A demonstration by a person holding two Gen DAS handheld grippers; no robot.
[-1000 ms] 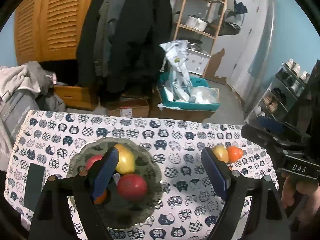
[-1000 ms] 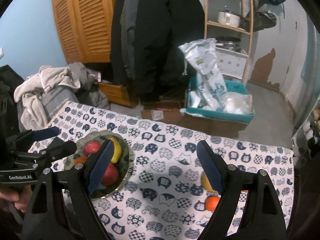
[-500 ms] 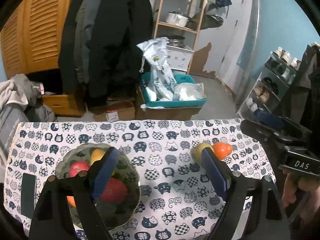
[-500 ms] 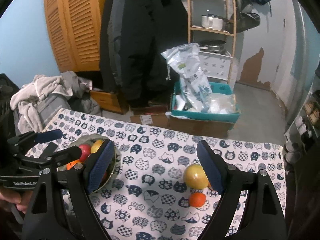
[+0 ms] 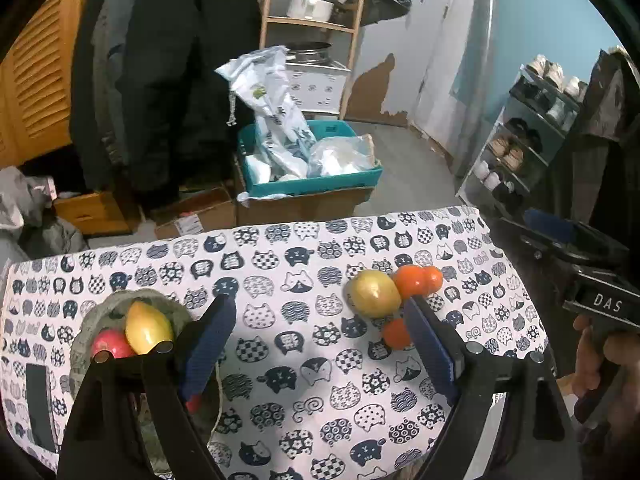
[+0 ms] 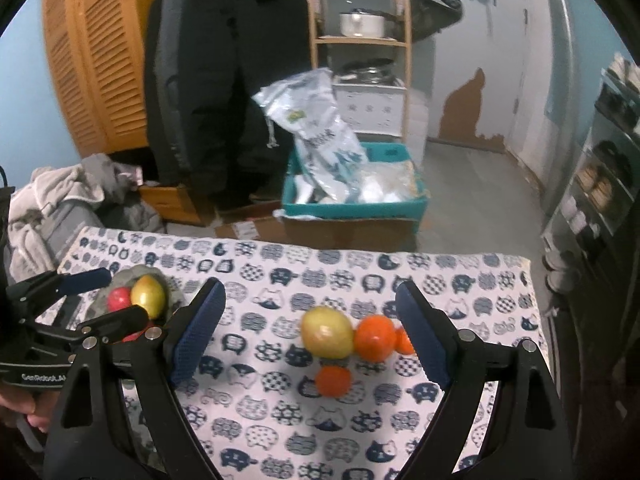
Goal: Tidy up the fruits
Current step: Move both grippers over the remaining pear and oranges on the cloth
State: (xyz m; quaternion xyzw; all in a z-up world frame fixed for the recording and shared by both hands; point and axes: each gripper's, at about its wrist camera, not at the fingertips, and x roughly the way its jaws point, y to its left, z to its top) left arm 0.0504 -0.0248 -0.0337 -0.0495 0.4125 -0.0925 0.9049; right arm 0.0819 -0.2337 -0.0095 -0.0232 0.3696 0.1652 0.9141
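**Both jaws empty over the counter; loose fruit lies at the right end**

Currently your left gripper (image 5: 316, 344) hangs over the middle of the counter (image 5: 280, 280), which is covered by a cat-print cloth. Its jaws are opening and nothing sits between them. Your right gripper (image 6: 310, 334) points at the right-hand part of the counter. Its jaws stand wide and are opening further. The loose fruit shows in the gap between them, but lies on the cloth beyond and the pads touch none of it.

Fruit not yet sorted, near the right edge of the counter:
- one yellow fruit (image 6: 326, 332), resting on the cloth;
- one large orange (image 6: 374, 338), touching the yellow fruit on its right side;
- one small orange (image 6: 333, 380), just in front of the yellow fruit;
- one further small orange (image 6: 403, 341), partly hidden behind your right gripper's right finger.

Fruit already placed, near the left edge of the counter:
- a grey-green bowl (image 5: 116, 304) holding a yellow pear-shaped fruit (image 5: 147, 326) and a red fruit (image 5: 111, 343). More of the bowl's contents are hidden by your left gripper's frame.

A dark flat object (image 5: 40, 404) lies at the near left corner; what it is cannot be told.
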